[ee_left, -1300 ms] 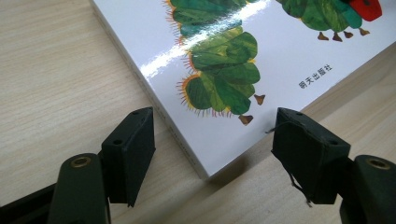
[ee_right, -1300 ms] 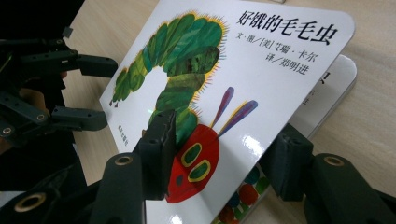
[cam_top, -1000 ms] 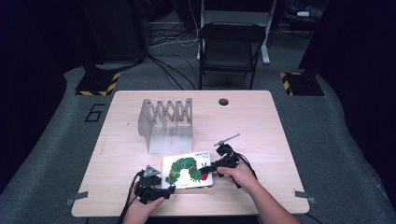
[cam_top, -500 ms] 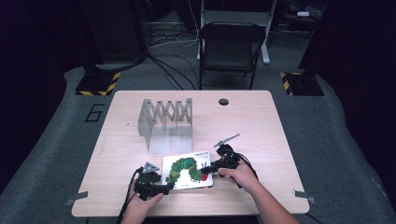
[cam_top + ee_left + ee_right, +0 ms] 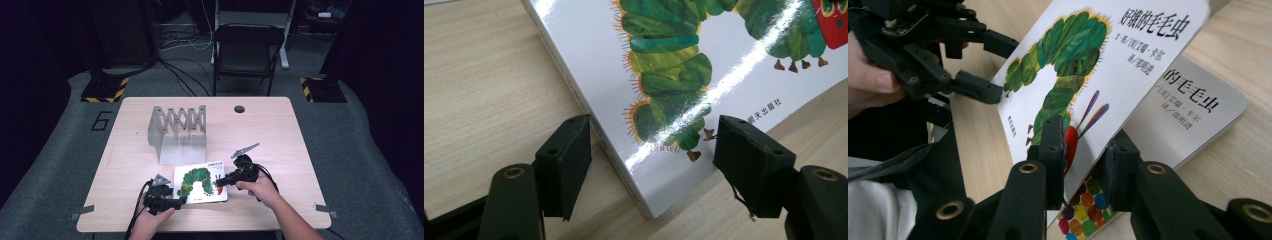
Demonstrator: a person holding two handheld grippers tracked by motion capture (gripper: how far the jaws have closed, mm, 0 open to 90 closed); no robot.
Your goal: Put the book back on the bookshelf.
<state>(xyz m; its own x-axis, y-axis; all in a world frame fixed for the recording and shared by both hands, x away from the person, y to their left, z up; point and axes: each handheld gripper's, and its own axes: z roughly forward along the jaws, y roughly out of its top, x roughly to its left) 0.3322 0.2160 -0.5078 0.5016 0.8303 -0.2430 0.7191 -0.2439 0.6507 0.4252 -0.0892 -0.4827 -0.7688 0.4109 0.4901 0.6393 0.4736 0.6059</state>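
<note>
My right gripper has just been closing, now pinching the glossy caterpillar board book's cover, lower centre; my left gripper gapes around the spine corner. Next: swing it open.

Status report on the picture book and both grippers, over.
Right gripper has just been closing, pinching the front cover, lifted off the picture book. Left gripper open, straddling the spine corner. Nothing in the way.

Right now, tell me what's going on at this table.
A person at a wooden table is opening a caterpillar picture book with a claw in each hand. The right claw has just been closing on the front cover's edge and holds it lifted, so the title page shows underneath. The left claw stands open around the book's near corner at the spine side, not clearly pressing it. A grey accordion rack stands behind the book, untouched.
</note>
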